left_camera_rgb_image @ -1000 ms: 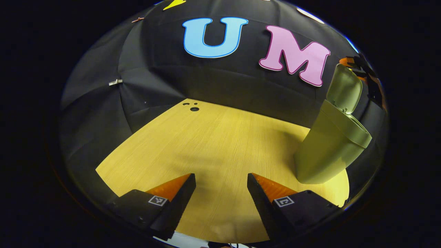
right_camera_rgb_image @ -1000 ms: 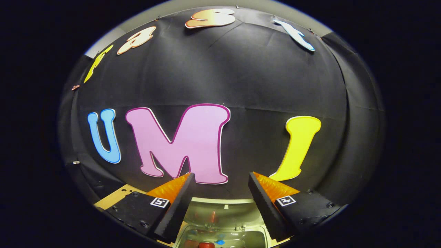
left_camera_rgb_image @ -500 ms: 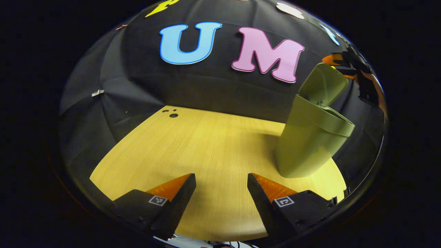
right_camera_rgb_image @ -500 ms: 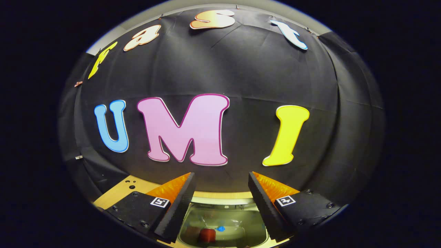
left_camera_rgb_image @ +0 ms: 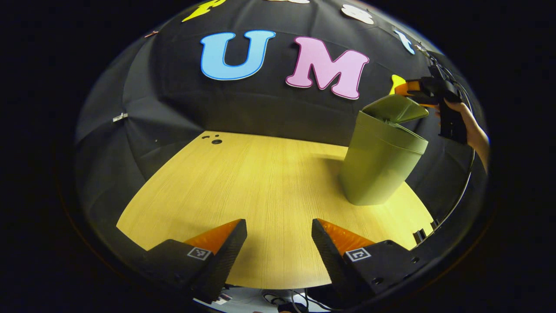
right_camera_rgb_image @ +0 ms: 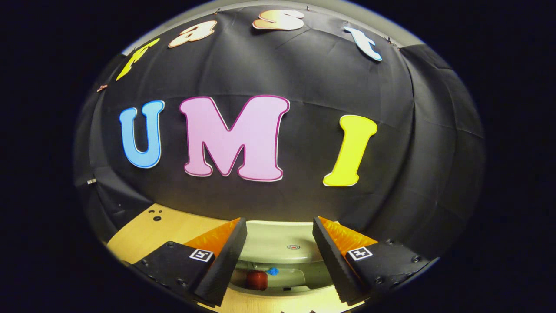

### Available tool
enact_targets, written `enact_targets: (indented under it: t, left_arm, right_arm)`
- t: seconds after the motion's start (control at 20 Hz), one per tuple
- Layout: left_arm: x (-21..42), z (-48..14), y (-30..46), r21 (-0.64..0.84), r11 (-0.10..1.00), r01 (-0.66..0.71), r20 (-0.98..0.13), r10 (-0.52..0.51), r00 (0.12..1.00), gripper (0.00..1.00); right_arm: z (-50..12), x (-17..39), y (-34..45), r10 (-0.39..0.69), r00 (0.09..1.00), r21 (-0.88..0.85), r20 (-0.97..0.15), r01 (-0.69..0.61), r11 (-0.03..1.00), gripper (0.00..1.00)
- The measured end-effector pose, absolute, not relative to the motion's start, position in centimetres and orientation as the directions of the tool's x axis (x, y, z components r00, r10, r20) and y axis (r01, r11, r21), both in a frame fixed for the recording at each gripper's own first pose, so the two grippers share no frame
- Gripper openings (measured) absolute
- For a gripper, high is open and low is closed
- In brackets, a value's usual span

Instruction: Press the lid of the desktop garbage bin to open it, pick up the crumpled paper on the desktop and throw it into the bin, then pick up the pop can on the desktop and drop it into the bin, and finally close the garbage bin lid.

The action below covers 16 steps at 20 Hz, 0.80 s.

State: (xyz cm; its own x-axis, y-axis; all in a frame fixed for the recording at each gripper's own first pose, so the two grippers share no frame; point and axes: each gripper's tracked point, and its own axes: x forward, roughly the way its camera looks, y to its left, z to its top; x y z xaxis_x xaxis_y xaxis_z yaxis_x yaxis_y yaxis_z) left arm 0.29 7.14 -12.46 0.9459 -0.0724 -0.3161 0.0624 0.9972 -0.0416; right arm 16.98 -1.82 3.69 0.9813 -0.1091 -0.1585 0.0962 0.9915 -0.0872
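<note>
The olive green bin (left_camera_rgb_image: 378,165) stands on the wooden table (left_camera_rgb_image: 260,182) at the right of the left gripper view. Its lid (left_camera_rgb_image: 395,108) is tilted about halfway down over the opening. My right gripper (left_camera_rgb_image: 410,89), held by a hand (left_camera_rgb_image: 471,130), is at the lid's raised edge. In the right gripper view the lid (right_camera_rgb_image: 280,241) lies just past my open right gripper (right_camera_rgb_image: 279,226), and under it a red pop can (right_camera_rgb_image: 256,279) rests inside the bin. My left gripper (left_camera_rgb_image: 278,230) hovers open and empty over the table, well left of the bin.
Small dark holes (left_camera_rgb_image: 216,141) mark the table's far left corner. A cable (left_camera_rgb_image: 460,191) hangs down at the right behind the bin. The table's near edge (left_camera_rgb_image: 278,288) runs just below my left fingers.
The lid has swung down from upright to about half shut, with my right gripper following it. My left gripper has drawn back, so the bin looks smaller and farther off.
</note>
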Motion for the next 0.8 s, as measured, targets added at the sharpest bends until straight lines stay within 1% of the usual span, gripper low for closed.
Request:
enact_targets:
  t: [0.4,0.6,0.8]
  left_arm:
    - [-2.1,-14.0,9.6,-0.072,0.997,0.025,-0.316,-0.047,0.948,0.96]
    - [-3.3,-14.4,10.1,-0.077,0.997,0.014,-0.324,-0.038,0.945,0.96]
    - [-3.9,-14.4,10.4,-0.085,0.996,0.012,-0.310,-0.038,0.950,0.96]
  right_arm:
    - [-2.1,14.7,-1.3,-0.116,0.955,-0.030,-0.274,0.112,0.993,0.96]
    - [-3.7,13.9,-1.7,-0.113,0.944,0.000,-0.310,0.119,0.993,0.96]
    - [-3.8,13.7,-1.5,-0.083,0.949,-0.011,-0.303,0.084,0.996,0.96]
